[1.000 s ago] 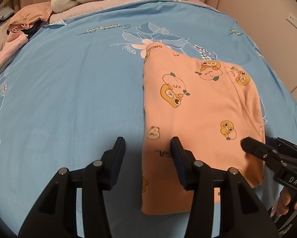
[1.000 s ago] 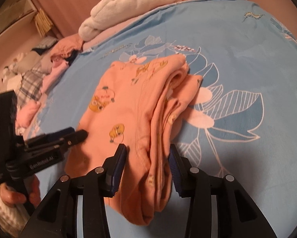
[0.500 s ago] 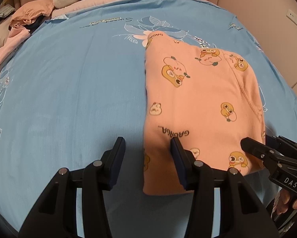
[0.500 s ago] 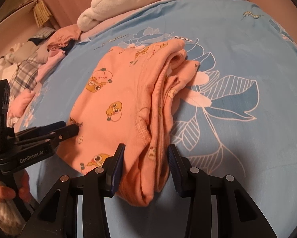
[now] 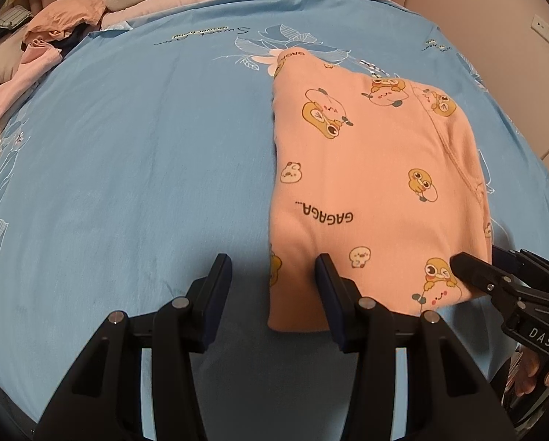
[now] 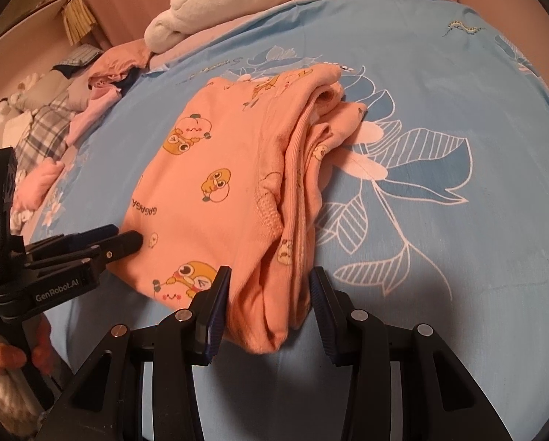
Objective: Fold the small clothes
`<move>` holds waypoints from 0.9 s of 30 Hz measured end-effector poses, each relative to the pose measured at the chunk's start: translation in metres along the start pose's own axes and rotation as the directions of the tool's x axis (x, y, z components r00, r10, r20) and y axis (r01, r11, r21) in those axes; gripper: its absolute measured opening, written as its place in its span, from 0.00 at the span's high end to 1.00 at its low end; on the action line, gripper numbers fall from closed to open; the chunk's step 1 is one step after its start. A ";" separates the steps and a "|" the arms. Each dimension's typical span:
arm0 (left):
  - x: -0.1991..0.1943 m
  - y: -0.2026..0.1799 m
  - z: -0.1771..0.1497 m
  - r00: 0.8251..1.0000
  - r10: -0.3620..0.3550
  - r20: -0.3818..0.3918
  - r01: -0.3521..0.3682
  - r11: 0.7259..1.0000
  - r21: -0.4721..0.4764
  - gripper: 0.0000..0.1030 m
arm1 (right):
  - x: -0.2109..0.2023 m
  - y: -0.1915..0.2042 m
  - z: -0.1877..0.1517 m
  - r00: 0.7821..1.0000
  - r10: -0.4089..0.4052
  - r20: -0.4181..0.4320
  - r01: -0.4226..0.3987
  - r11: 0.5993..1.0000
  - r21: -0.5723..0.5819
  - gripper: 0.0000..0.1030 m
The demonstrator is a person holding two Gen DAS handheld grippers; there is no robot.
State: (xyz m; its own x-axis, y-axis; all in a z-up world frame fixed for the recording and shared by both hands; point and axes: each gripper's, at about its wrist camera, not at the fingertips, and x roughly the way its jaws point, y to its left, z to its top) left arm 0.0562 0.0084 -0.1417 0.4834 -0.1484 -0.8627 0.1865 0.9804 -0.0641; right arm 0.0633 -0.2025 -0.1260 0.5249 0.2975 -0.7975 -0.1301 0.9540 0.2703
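left wrist view: a blue floral bedsheet (image 5: 127,169) carries the folded peach cartoon-print cotton garment (image 5: 366,183); the left gripper (image 5: 272,286) is released at its near-left corner.

right wrist view: the right gripper (image 6: 270,294), jaws parted, straddles the stacked edge; grip every layer evenly.

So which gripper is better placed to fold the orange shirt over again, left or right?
Probably the right gripper: it is open, with the orange shirt's thick layered edge lying between its jaws. The left gripper, also open, only straddles the shirt's thin near corner.
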 end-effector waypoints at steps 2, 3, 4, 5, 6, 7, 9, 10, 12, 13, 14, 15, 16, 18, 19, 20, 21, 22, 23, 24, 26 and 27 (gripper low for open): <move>-0.001 0.000 -0.001 1.000 0.002 0.000 -0.002 1.000 0.000 0.53 | -0.001 0.000 0.000 1.000 -0.001 -0.001 0.001 1.000 -0.003 0.59; -0.001 0.000 -0.002 1.000 0.003 0.000 -0.003 1.000 0.001 0.53 | -0.001 0.000 0.000 1.000 -0.001 -0.002 0.001 1.000 -0.004 0.59; -0.002 -0.001 -0.003 1.000 0.004 0.000 -0.004 1.000 0.001 0.53 | -0.002 0.000 -0.001 1.000 -0.001 -0.002 0.001 1.000 -0.004 0.59; -0.002 -0.001 -0.003 1.000 0.005 0.000 -0.005 1.000 0.001 0.53 | -0.002 0.000 -0.001 1.000 -0.001 -0.002 0.001 1.000 -0.003 0.59; -0.003 0.000 -0.003 1.000 0.005 0.000 -0.005 1.000 0.001 0.53 | -0.002 0.000 -0.001 1.000 -0.001 -0.002 0.001 1.000 -0.003 0.59; -0.003 0.000 -0.004 1.000 0.007 0.001 -0.007 1.000 0.001 0.53 | -0.002 0.000 -0.002 1.000 -0.002 -0.002 0.002 1.000 -0.003 0.59; -0.004 0.001 -0.005 1.000 0.007 0.002 -0.007 1.000 -0.002 0.53 | -0.003 0.000 -0.002 1.000 -0.003 -0.002 0.003 1.000 -0.004 0.59; -0.004 0.001 -0.005 1.000 0.008 0.002 -0.008 1.000 -0.002 0.52 | -0.003 0.000 -0.002 1.000 -0.003 -0.002 0.003 1.000 -0.004 0.59; -0.005 0.001 -0.006 1.000 0.016 0.005 -0.016 1.000 -0.004 0.49 | -0.003 0.000 -0.003 1.000 -0.002 -0.002 0.002 1.000 -0.005 0.59; -0.005 0.002 -0.006 1.000 0.019 0.006 -0.019 1.000 -0.005 0.48 | -0.004 0.000 -0.004 1.000 -0.003 -0.002 0.002 1.000 -0.005 0.59; -0.006 0.003 -0.007 1.000 0.018 0.006 -0.018 1.000 -0.006 0.47 | -0.004 0.001 -0.004 1.000 -0.003 -0.002 0.003 1.000 -0.004 0.59; -0.007 0.002 -0.008 1.000 0.018 0.006 -0.018 1.000 -0.006 0.47 | -0.005 0.001 -0.005 1.000 -0.002 -0.002 0.002 1.000 -0.006 0.59; -0.007 0.003 -0.008 1.000 0.021 0.007 -0.021 1.000 -0.005 0.45 | -0.005 0.001 -0.005 1.000 -0.003 -0.003 0.003 1.000 -0.007 0.59; -0.008 0.003 -0.009 1.000 0.028 0.008 -0.027 1.000 -0.005 0.42 | -0.005 0.002 -0.006 1.000 -0.004 -0.005 0.004 1.000 -0.009 0.59; -0.008 0.004 -0.010 1.000 0.030 0.008 -0.030 1.000 -0.007 0.41 | -0.006 0.002 -0.006 1.000 -0.004 -0.005 0.004 1.000 -0.009 0.58; -0.008 0.005 -0.010 1.000 0.030 0.007 -0.030 1.000 -0.008 0.41 | -0.006 0.002 -0.006 1.000 -0.004 -0.005 0.004 1.000 -0.009 0.58; -0.009 0.005 -0.010 0.999 0.031 0.006 -0.031 0.999 -0.009 0.40 | -0.006 0.002 -0.006 1.000 -0.004 -0.006 0.004 1.000 -0.008 0.58; -0.009 0.005 -0.011 0.999 0.034 0.005 -0.034 0.999 -0.009 0.39 | -0.006 0.002 -0.006 1.000 -0.003 -0.006 0.003 1.000 -0.009 0.56; -0.010 0.004 -0.011 0.999 0.037 0.004 -0.037 0.999 -0.010 0.35 | -0.007 0.003 -0.007 1.000 -0.002 -0.006 0.002 1.000 -0.010 0.55; -0.011 0.004 -0.011 0.999 0.043 0.005 -0.043 0.999 -0.009 0.33 | -0.008 0.003 -0.007 1.000 -0.001 -0.006 0.001 1.000 -0.012 0.54; -0.013 0.004 -0.011 0.999 0.047 0.010 -0.047 0.999 -0.005 0.31 | -0.010 0.005 -0.008 1.000 0.002 -0.005 -0.002 1.000 -0.015 0.51; -0.014 0.005 -0.011 0.999 0.048 0.012 -0.048 0.999 -0.005 0.31 | -0.011 0.006 -0.008 1.000 0.006 -0.004 -0.006 1.000 -0.018 0.48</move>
State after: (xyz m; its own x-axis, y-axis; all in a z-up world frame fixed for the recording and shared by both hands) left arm 0.0410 0.0167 -0.1352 0.5022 -0.1023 -0.8587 0.1585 0.9870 -0.0249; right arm 0.0501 -0.1992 -0.1199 0.5207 0.3031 -0.7981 -0.1482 0.9527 0.2652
